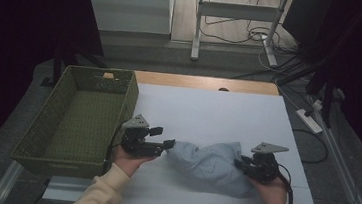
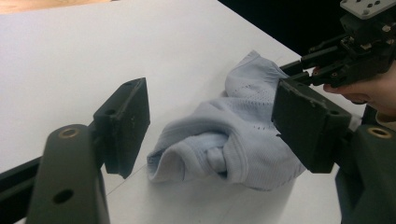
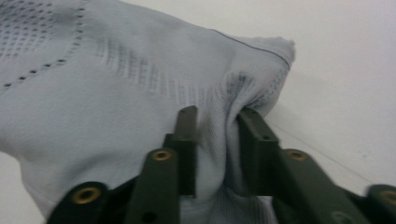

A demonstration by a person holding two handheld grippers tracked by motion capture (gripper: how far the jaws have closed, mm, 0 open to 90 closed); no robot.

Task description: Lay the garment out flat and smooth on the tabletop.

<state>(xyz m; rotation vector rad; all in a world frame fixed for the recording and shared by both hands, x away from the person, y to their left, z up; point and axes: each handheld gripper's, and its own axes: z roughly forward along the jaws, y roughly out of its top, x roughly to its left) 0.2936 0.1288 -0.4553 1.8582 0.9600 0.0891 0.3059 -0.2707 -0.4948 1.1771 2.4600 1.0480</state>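
Right now, halfway through tidying the pale blue cloth (image 1: 210, 165) bunched on the white bench (image 1: 218, 110), with the right tool (image 1: 238, 164) clamped on a fold and the left tool (image 1: 168, 138) wide apart (nothing held), next close left on the near end, gently.

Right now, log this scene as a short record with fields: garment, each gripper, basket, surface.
garment: light blue knitted garment, crumpled in a heap on the white table top, between the two grippers
left gripper: jaws open, spread either side of the garment's near end, pads not pressing on it
right gripper: a fold of the fabric stands between its jaws; whether the pads press on it is unclear
basket: green woven basket at the table's left edge, nothing visible inside
surface: white, with a wooden strip along the far edge
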